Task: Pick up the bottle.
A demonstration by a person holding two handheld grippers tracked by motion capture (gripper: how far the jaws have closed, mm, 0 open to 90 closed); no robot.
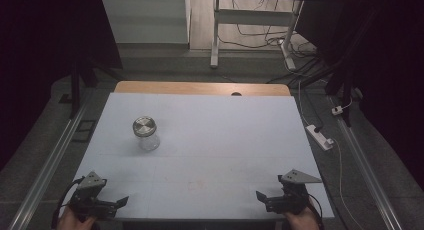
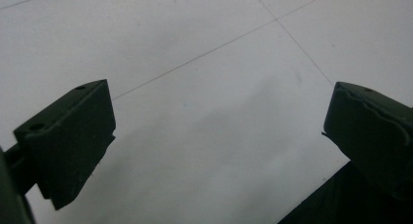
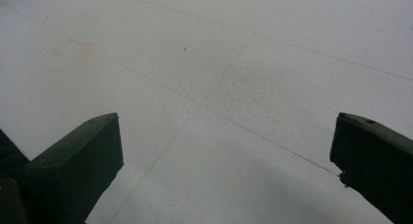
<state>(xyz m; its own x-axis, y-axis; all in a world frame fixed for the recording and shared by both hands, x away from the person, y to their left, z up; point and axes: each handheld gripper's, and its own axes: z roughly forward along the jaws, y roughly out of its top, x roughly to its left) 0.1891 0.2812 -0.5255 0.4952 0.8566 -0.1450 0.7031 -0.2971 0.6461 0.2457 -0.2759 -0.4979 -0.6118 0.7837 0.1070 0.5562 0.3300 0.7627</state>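
The left hand-held gripper (image 1: 114,204) is resting at the near left corner of the table (image 1: 225,140), the right hand-held gripper (image 1: 265,200) at the near right corner. Both are sitting with jaws spread wide, gripping nothing. One glass jar (image 1: 145,134) with a metal lid (image 1: 144,126) is standing upright on the left side, well apart from both. The pale table is lying in a dim room, cables (image 1: 260,37) trailing on the far floor.

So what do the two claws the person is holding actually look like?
Both the left claw and right claw are black, each with two blocky flat-faced jaws and a grey three-cornered plate on top. A dark cable loops from the left one.
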